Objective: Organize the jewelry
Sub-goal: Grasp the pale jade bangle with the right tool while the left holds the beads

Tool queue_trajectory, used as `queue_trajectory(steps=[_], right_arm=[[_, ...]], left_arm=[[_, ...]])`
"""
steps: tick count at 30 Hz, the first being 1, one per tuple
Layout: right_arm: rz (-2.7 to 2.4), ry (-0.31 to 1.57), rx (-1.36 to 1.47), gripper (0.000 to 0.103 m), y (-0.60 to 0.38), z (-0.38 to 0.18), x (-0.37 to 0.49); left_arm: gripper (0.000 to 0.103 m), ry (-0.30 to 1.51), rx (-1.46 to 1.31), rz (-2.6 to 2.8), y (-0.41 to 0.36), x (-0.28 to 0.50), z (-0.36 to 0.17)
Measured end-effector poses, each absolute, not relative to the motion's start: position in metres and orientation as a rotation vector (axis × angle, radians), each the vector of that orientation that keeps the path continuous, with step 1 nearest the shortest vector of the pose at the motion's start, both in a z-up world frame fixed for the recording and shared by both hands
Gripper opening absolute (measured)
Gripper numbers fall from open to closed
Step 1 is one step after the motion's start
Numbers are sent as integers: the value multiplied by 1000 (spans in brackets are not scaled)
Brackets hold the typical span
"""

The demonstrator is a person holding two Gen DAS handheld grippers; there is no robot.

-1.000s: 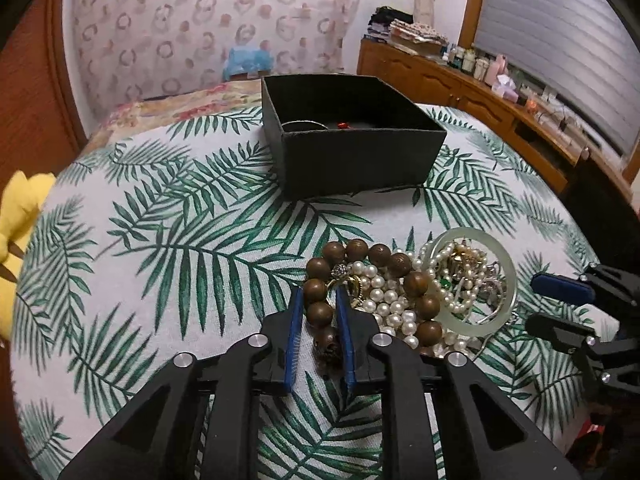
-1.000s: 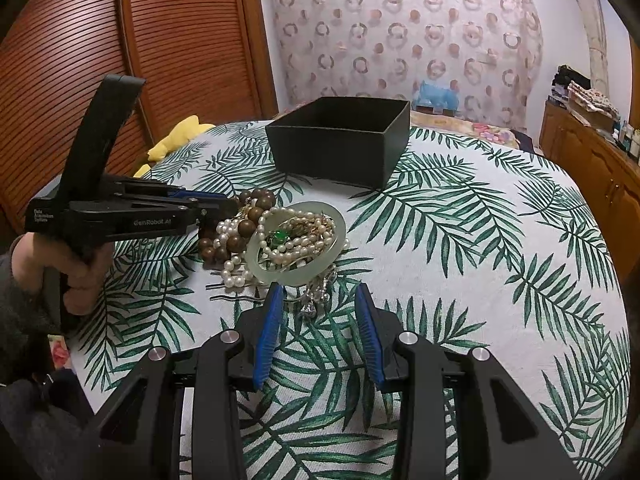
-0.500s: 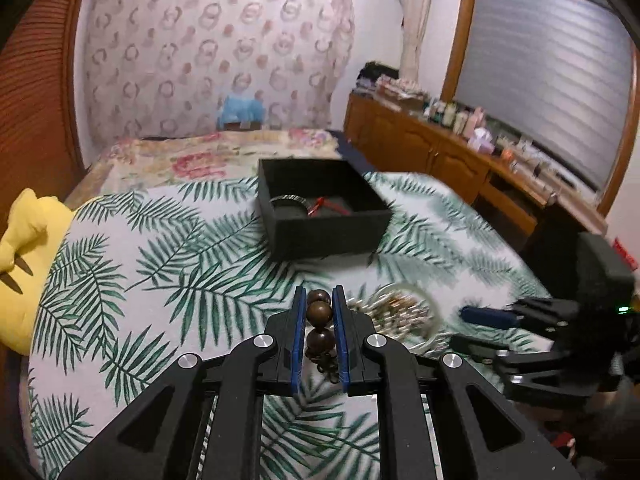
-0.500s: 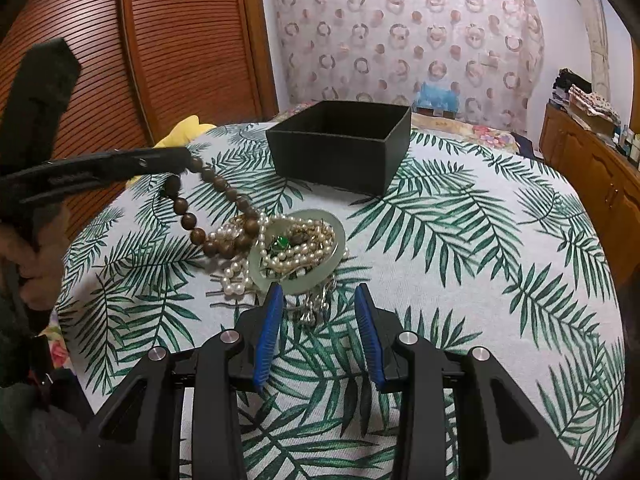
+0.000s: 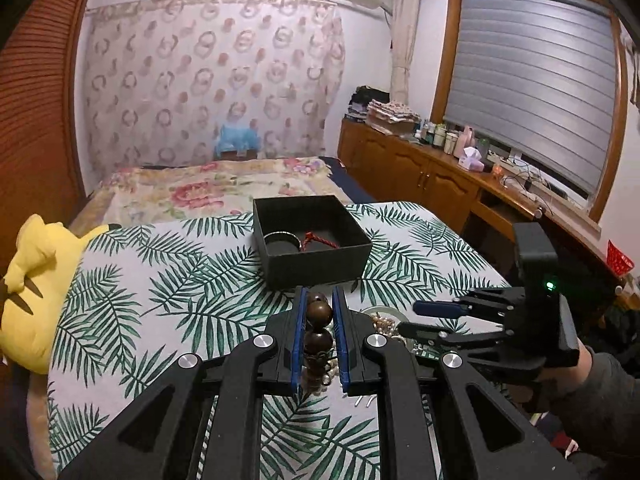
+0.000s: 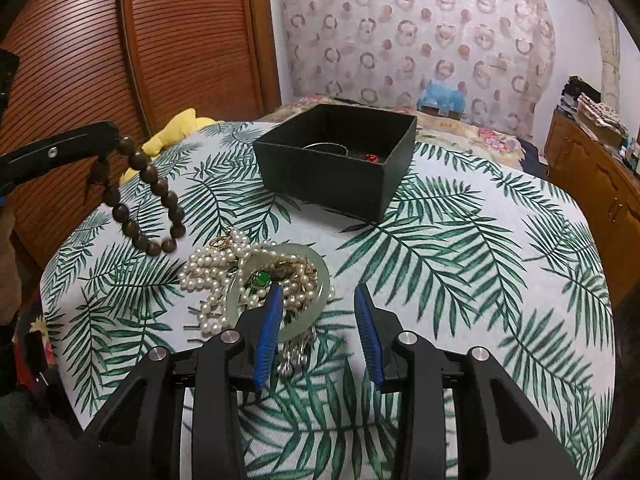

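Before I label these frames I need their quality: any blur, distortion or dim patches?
Left wrist view: strong fisheye bend with dark corners, and the wooden bead bracelet between the fingers looks soft. Right wrist view: same barrel warp; the hanging bracelet is slightly smeared, the black box interior is shadowed, and the pearl pile is sharp.
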State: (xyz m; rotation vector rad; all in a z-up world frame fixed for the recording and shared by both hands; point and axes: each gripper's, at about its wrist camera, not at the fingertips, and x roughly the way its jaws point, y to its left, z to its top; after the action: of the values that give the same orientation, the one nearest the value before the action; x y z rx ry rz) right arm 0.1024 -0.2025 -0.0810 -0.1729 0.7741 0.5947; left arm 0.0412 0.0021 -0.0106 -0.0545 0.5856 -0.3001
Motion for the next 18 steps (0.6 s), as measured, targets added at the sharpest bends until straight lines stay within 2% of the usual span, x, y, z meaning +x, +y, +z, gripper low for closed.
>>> queue_trajectory(steps=[6, 13, 15, 18], right_arm=[[560, 785, -208, 26, -197, -84, 114], [549, 806, -232, 24, -193, -88, 124], [572, 820, -221, 16, -193, -87, 125], [583, 831, -222, 12, -191, -88, 127]], left_arm=[[12, 589, -58, -300, 4, 41, -14], [12, 597, -59, -299, 6, 42, -21], [12, 597, -56, -299, 6, 41, -21], [12, 599, -53, -300, 6, 42, -23]])
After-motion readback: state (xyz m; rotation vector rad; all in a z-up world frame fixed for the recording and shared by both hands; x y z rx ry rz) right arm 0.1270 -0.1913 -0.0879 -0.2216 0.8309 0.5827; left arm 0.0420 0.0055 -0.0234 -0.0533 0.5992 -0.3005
